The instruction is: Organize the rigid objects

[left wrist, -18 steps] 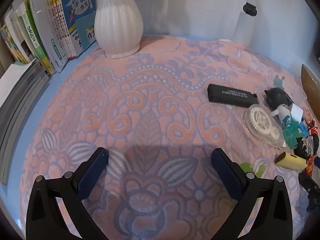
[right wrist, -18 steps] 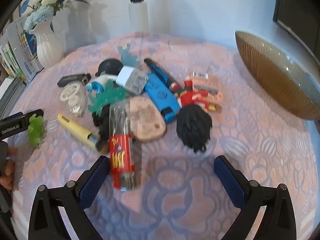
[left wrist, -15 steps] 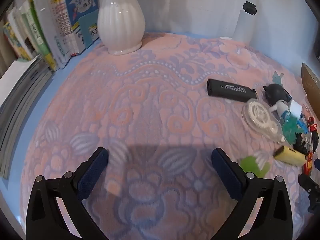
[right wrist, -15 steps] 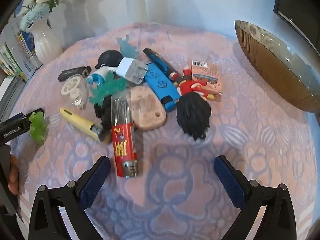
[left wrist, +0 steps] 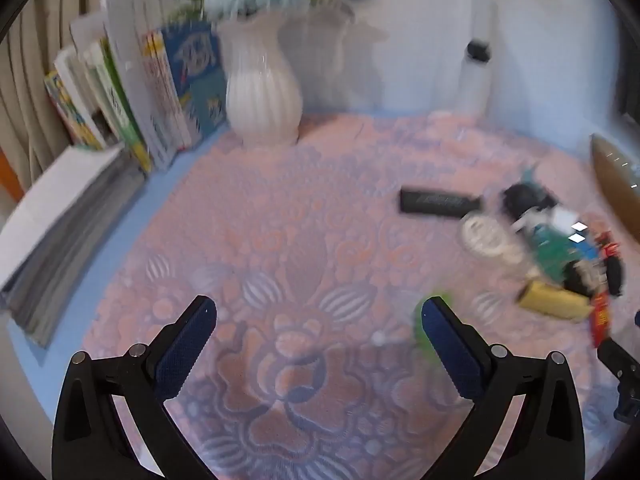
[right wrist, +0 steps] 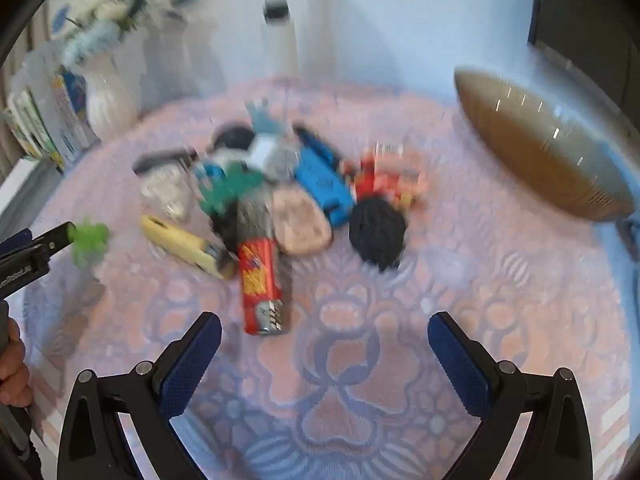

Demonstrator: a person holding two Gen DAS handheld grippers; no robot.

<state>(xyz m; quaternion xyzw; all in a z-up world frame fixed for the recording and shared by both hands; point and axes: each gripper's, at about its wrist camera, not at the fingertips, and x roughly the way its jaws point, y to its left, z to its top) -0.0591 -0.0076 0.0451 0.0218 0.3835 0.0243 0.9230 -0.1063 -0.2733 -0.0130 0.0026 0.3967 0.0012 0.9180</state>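
The pile of small rigid objects lies on the patterned cloth, left of the brown bowl. In the pile are a red tube, a yellow tool, a blue piece and a black wig-like piece; a small green toy sits apart, on the side far from the bowl. Compared with half a second before, both cameras have lifted and pulled back: the vase now shows with its flowers, and both views are blurred from motion. The left gripper and the right gripper both stand wide open with nothing between the pads. It seems nothing is sorted yet, and the first pick is still to come.
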